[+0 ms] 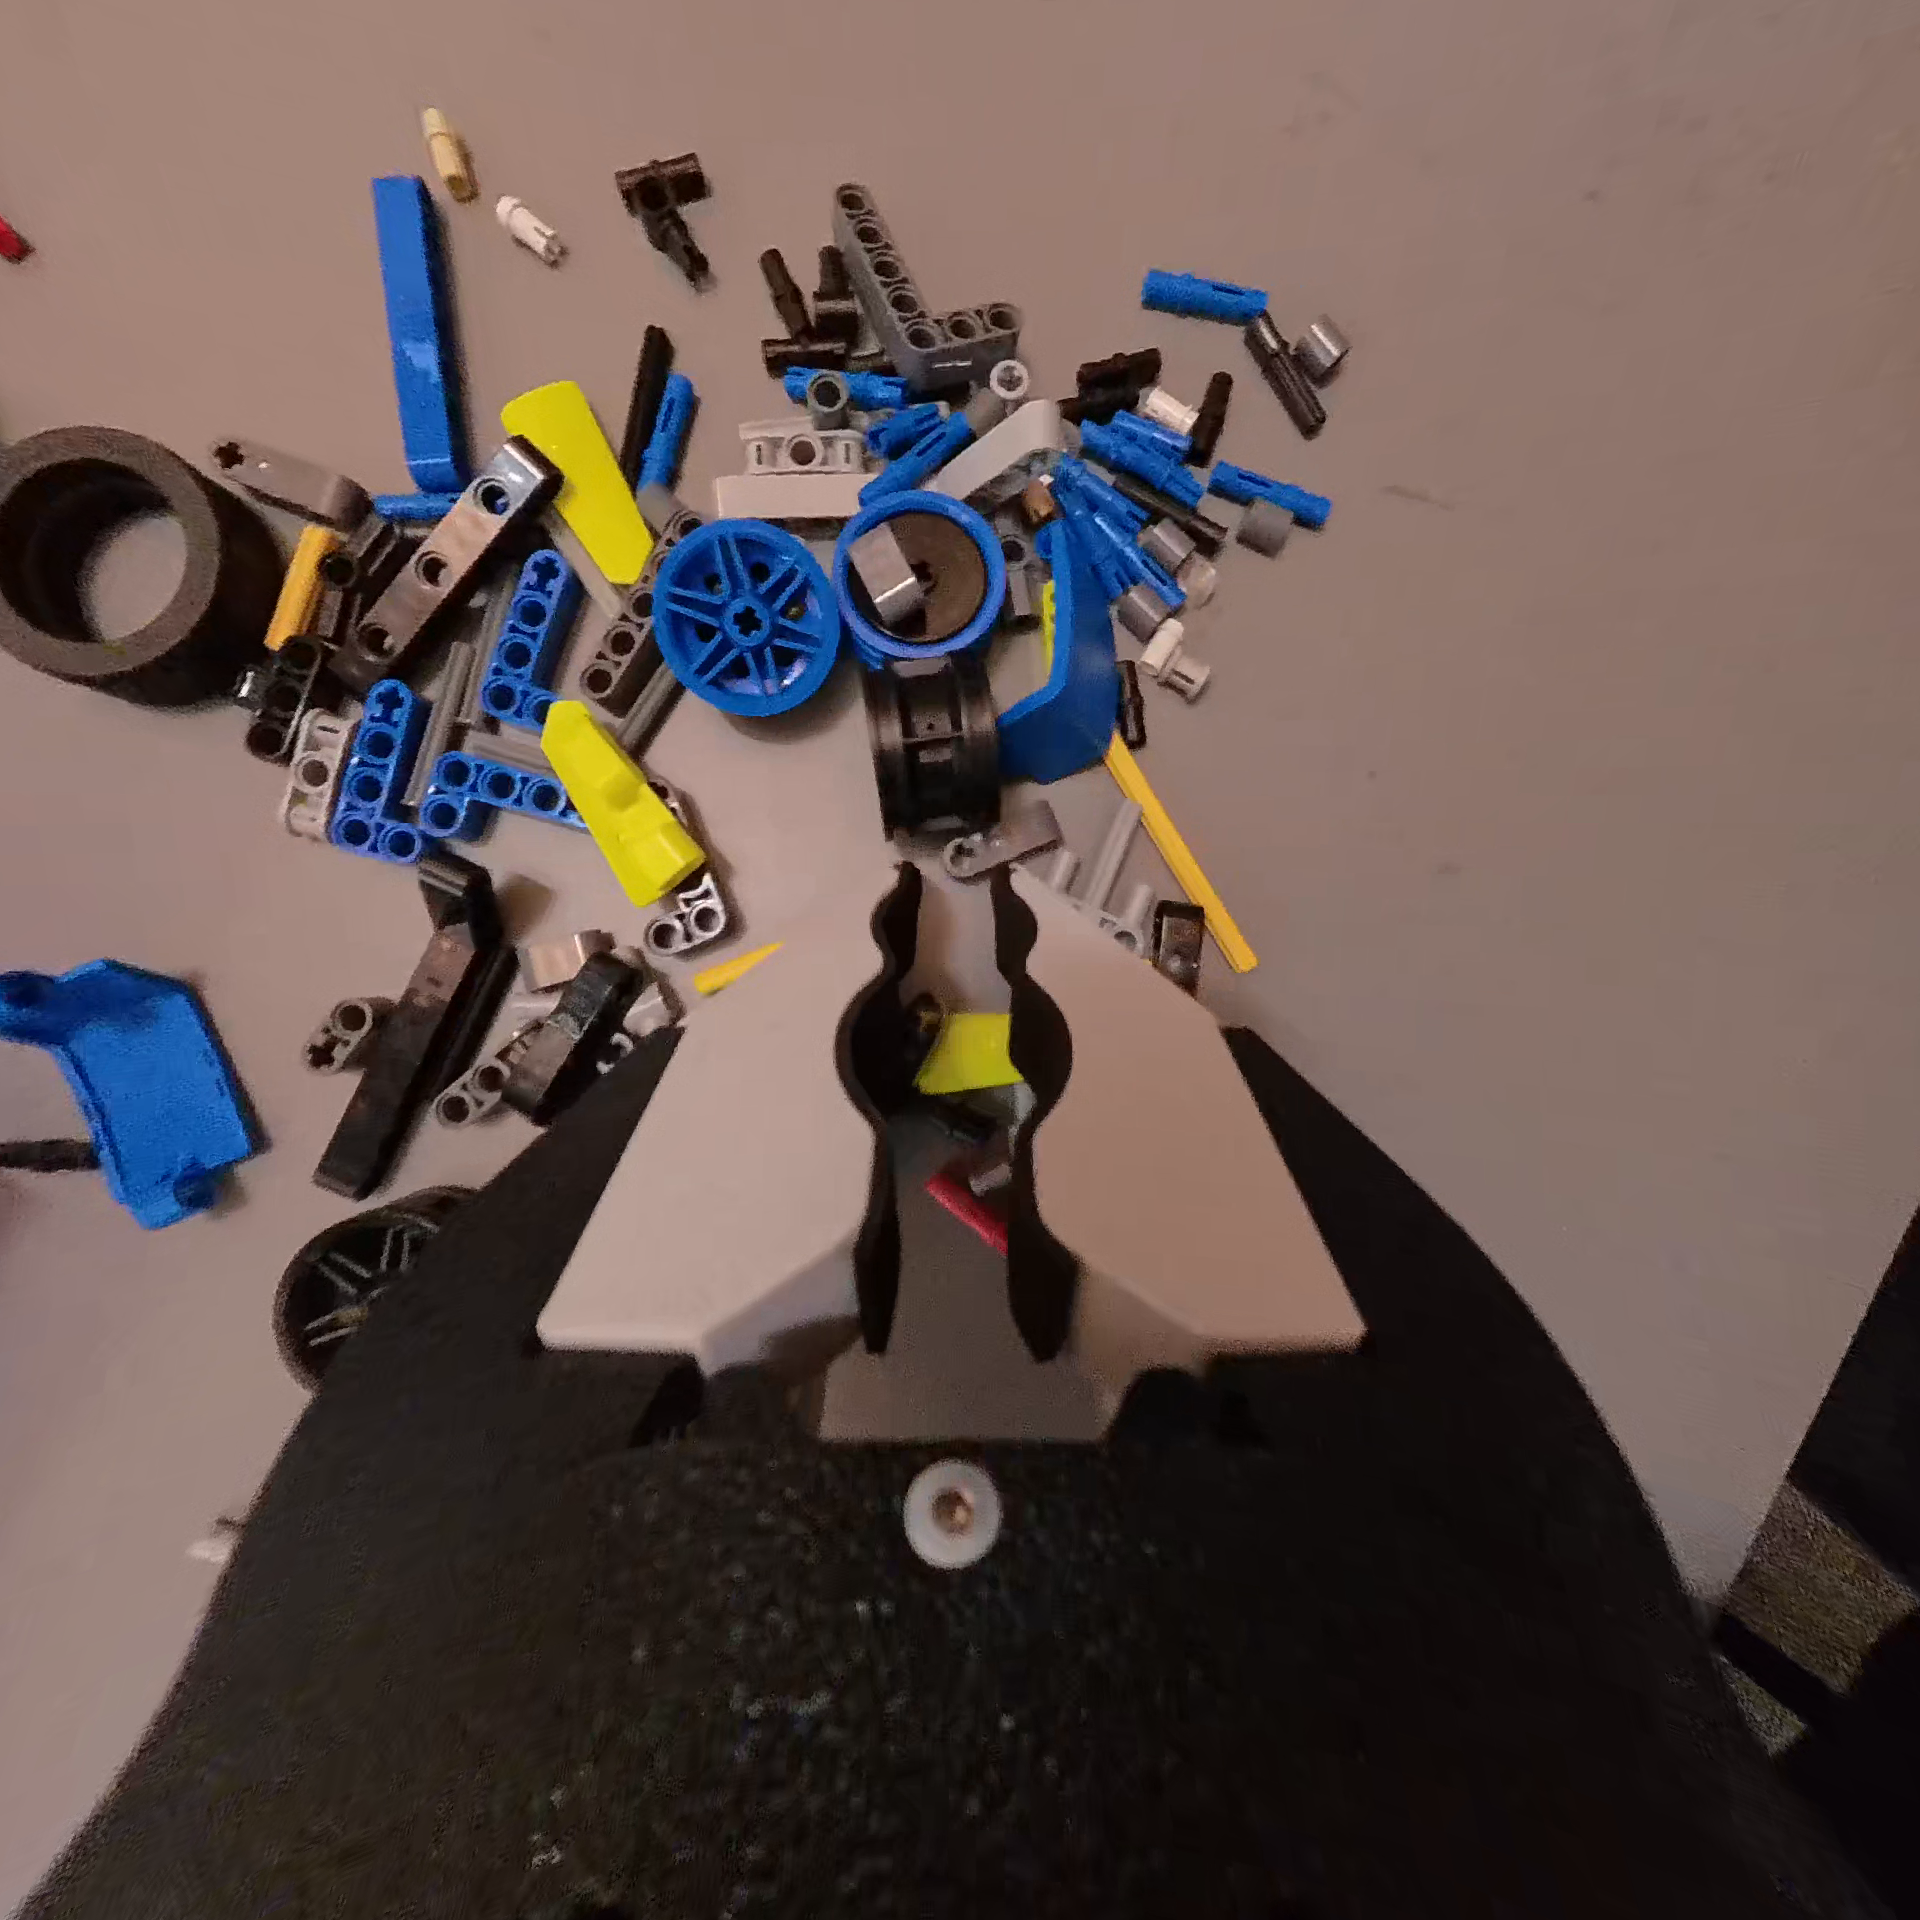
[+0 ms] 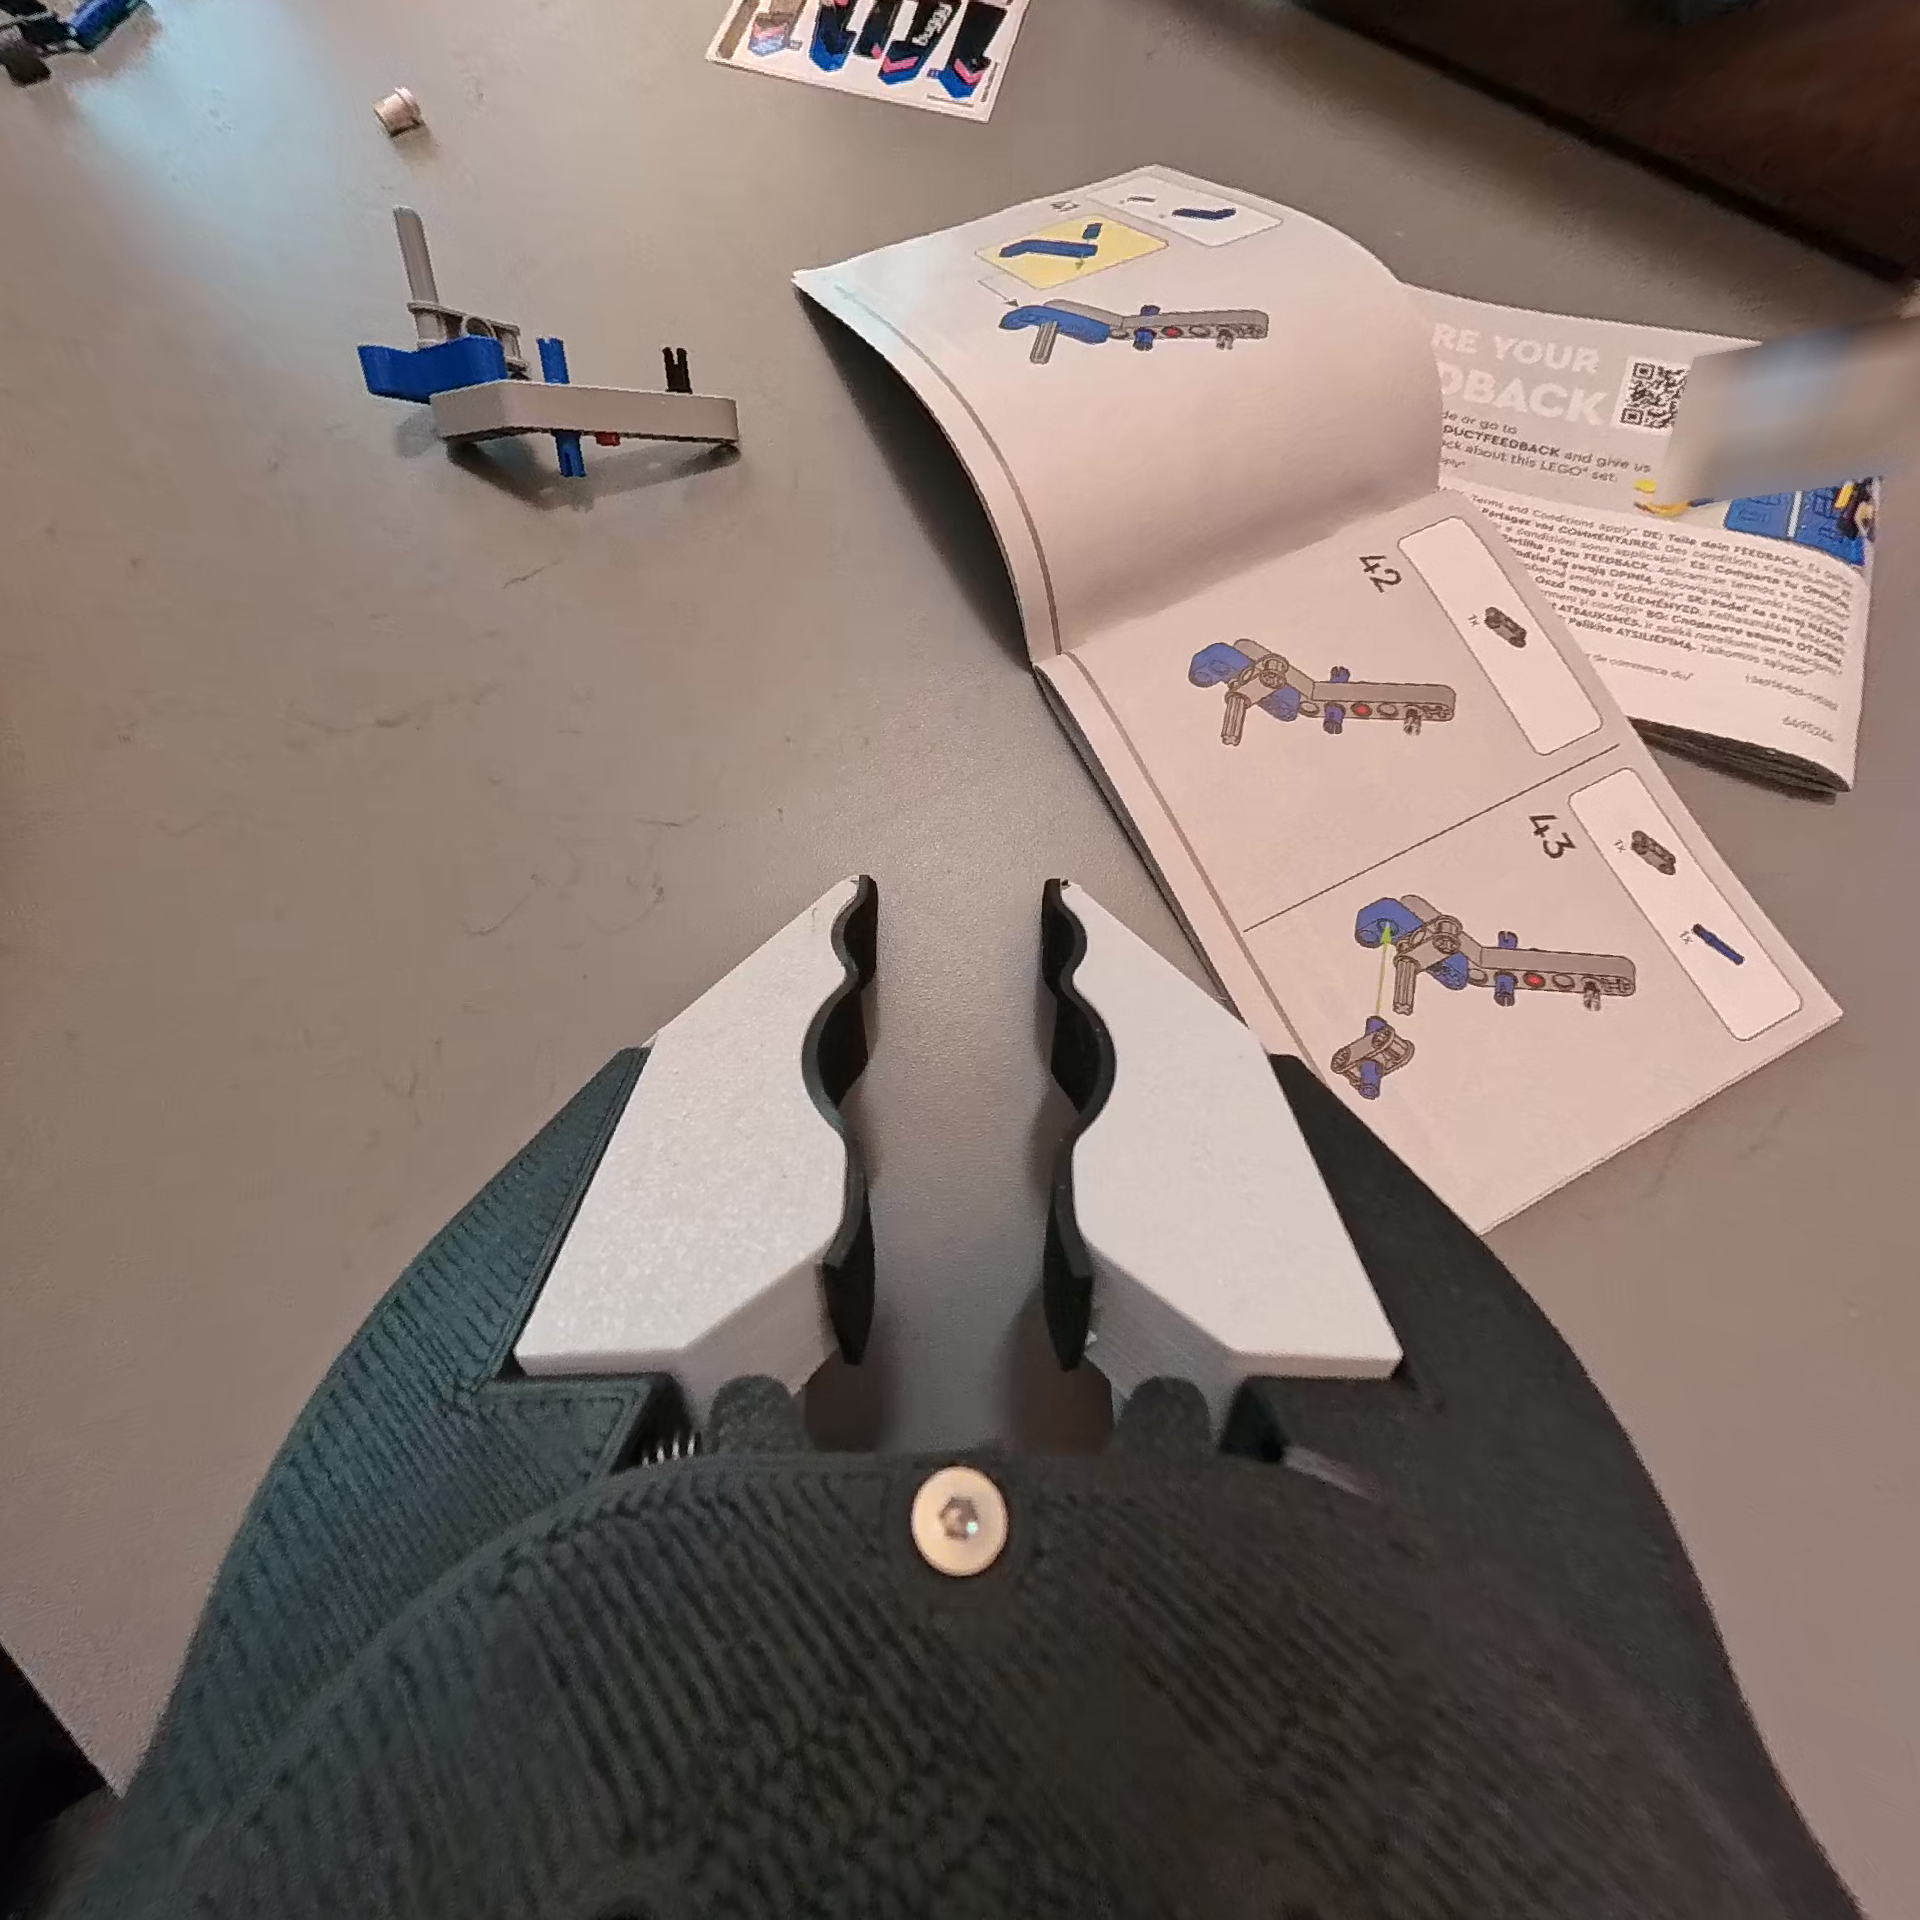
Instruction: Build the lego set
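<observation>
Showing only the parts pile (image 1: 831, 582), left view lacks the booklet (image 2: 1351, 727).

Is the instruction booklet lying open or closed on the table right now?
Open. The instruction booklet lies spread on the table, one page curling upward and the near page flat, with building-step drawings showing.

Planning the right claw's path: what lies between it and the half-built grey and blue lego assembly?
Only bare grey table lies between the right claw and the assembly, as the right wrist view shows.
</observation>
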A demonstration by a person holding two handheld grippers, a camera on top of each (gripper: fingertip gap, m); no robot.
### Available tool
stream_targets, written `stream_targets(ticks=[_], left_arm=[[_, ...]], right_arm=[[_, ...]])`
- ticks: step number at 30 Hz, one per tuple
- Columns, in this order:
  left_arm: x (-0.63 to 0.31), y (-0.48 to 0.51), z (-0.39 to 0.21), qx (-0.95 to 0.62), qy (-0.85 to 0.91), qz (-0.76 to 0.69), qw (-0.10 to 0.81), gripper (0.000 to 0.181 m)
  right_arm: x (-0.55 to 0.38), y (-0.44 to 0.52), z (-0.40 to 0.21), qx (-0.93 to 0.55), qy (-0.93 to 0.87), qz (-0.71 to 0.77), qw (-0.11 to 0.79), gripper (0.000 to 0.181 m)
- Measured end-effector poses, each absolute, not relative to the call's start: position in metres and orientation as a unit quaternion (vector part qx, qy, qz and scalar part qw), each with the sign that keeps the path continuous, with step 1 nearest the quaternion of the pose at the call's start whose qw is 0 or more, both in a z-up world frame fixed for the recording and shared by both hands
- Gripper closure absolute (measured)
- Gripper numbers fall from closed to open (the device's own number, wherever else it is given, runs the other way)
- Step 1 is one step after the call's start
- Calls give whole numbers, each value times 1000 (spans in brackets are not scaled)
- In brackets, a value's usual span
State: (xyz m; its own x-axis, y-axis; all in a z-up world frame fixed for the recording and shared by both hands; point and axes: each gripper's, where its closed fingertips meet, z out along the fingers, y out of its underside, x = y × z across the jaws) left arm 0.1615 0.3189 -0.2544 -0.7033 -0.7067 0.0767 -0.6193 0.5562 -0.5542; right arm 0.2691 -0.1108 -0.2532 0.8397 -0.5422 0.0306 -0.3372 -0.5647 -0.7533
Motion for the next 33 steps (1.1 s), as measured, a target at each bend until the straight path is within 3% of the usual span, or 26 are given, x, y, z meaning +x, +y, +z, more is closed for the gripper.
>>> stream_targets(ticks=[6, 11, 13, 20, 33], left_arm=[[159, 312, -248, -377, 873, -299, 82, 162], [161, 307, -254, -373, 875, -295, 88, 165], [159, 310, -256, -377, 877, -286, 84, 175], [151, 315, -251, -403, 867, -283, 79, 176], [168, 269, -182, -377, 856, -300, 189, 177]], right_arm=[[269, -111, -253, -875, 249, -132, 393, 151], [268, -110, -253, -876, 249, -129, 393, 152], [268, -110, -253, -876, 247, -131, 393, 152], [267, -110, -252, -878, 237, -148, 390, 154], [267, -109, -253, -879, 238, -116, 397, 155]])
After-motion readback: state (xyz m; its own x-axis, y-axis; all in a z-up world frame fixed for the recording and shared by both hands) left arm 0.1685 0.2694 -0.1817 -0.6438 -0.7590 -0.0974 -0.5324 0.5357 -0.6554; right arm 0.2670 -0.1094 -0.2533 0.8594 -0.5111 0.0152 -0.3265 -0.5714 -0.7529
